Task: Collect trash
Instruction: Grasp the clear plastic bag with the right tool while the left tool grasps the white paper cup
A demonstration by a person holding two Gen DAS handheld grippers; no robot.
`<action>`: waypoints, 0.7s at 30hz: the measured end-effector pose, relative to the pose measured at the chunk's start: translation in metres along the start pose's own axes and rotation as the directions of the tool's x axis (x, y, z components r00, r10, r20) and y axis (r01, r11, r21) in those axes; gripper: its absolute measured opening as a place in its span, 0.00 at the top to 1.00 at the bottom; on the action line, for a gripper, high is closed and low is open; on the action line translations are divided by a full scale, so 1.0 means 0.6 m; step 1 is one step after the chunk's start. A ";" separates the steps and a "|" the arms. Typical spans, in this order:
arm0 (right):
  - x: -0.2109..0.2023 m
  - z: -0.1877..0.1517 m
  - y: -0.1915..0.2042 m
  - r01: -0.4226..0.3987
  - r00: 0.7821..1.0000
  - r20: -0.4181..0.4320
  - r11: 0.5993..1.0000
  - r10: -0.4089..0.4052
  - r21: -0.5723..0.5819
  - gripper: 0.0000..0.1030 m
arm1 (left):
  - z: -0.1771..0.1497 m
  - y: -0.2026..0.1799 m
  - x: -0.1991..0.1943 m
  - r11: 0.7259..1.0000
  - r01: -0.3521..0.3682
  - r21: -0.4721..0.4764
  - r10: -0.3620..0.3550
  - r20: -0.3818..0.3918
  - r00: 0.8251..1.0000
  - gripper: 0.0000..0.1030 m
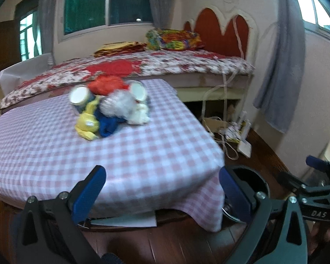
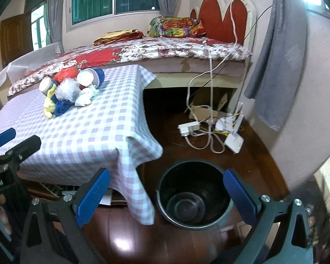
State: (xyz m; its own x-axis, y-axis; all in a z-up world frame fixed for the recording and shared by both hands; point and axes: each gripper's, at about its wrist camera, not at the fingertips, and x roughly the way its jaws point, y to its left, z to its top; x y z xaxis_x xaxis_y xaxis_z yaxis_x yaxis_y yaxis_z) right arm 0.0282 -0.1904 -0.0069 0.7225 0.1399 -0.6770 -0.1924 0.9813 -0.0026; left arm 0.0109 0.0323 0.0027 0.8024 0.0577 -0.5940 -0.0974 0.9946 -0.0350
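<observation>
Lying heaped: crumpled trash [image 2: 70, 92] on checked cloth [image 2: 94, 127]; round black bucket [image 2: 193, 195].

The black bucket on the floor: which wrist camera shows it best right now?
The right wrist view. It looks down into the black bucket, showing the whole rim and the bare bottom, beside the table's draped corner. The left wrist view catches only a dark sliver of it behind the left gripper, whose right finger hides most of it.

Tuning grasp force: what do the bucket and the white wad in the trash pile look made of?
Bucket: probably rigid plastic, black with a slight sheen; smooth moulded wall, rolled rim. White wad: looks like crumpled tissue or thin plastic film, matte; too blurry to tell which.
</observation>
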 end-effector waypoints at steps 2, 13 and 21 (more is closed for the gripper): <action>0.008 0.012 0.010 -0.014 1.000 0.009 1.000 0.014 -0.010 0.00 | 0.014 0.030 0.008 0.999 -0.028 -0.019 0.029 0.012 1.000 0.00; 0.076 0.099 0.107 -0.150 0.984 0.078 0.982 0.160 -0.116 0.00 | 0.055 0.155 0.058 0.991 -0.125 -0.050 0.126 0.003 0.992 0.00; 0.136 0.195 0.159 -0.241 0.965 0.083 0.966 0.249 -0.098 0.00 | 0.091 0.240 0.093 0.976 -0.142 -0.164 0.148 0.025 0.989 0.01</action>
State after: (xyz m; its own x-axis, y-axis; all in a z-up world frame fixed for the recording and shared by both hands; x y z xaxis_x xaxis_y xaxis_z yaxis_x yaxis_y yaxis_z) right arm 0.1464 -0.0698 0.0239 0.7045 0.3908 -0.5924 -0.4250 0.9008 0.0888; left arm 0.0740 0.1832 0.0085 0.7934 0.2068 -0.5725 -0.3060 0.9486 -0.0813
